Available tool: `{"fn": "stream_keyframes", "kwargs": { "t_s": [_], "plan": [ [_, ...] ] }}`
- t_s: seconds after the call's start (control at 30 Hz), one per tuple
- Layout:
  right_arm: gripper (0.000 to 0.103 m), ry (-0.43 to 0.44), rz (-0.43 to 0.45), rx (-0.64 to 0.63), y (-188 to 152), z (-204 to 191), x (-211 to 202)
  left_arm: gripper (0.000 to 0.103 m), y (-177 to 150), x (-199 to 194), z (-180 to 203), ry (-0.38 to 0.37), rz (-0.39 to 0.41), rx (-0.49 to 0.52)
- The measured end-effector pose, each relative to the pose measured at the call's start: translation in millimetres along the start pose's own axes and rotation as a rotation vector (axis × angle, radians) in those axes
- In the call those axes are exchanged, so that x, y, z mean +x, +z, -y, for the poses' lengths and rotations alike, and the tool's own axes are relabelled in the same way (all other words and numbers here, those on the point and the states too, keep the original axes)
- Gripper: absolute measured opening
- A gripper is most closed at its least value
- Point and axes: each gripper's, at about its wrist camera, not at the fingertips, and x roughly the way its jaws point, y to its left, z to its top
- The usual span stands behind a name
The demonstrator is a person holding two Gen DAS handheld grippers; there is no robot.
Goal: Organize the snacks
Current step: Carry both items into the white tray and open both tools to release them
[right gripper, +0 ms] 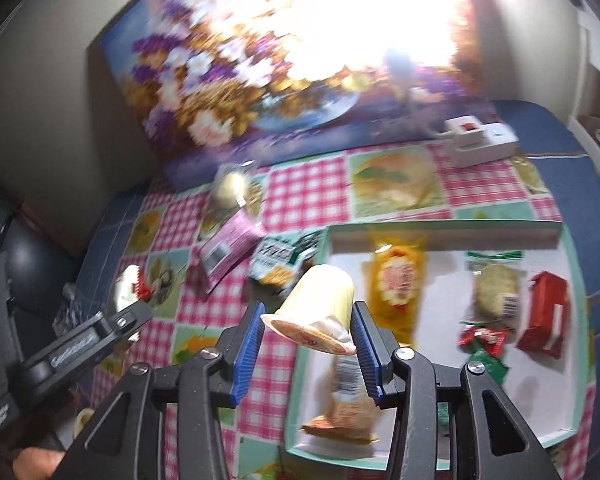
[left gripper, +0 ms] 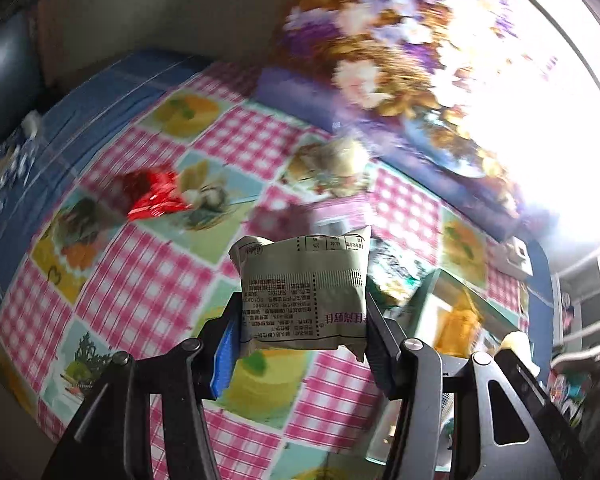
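Two grippers loaded over the checked tabletop [right gripper: 300, 192]. Shallow box tray [right gripper: 572, 248] at right already holds several snacks. Left gripper [left gripper: 302, 320] jaws clamped on a pale printed packet [left gripper: 304, 288], soft, light, crushable; grip the flat sides. Right gripper [right gripper: 306, 336] jaws clamped on a small jelly cup [right gripper: 320, 304], stiff, slippery.

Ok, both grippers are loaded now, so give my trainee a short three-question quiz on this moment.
1. True or false: the left gripper is shut on a pale printed packet.
2. What does the right gripper hold? A) a red pack B) a pale yellow cup C) a pink packet
3. What colour is the rim of the tray that holds snacks?

Key: 1 true; 2 B, the pale yellow cup; 3 light green.
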Motion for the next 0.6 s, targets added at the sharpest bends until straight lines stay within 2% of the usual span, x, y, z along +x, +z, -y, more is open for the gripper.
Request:
{"fn": "stream_keyframes", "kwargs": {
  "t_s": [0.2,0.6],
  "plan": [
    [0.047,-0.058,0.043,0.096,7,39,-14,0.057,-9,-4,40,-0.063,-0.01,0.101],
    [0.047,-0.16,0.152,0.294,4,121,-61,0.057,-54,-6,133,-0.121,-0.042,0.378]
  ]
}}
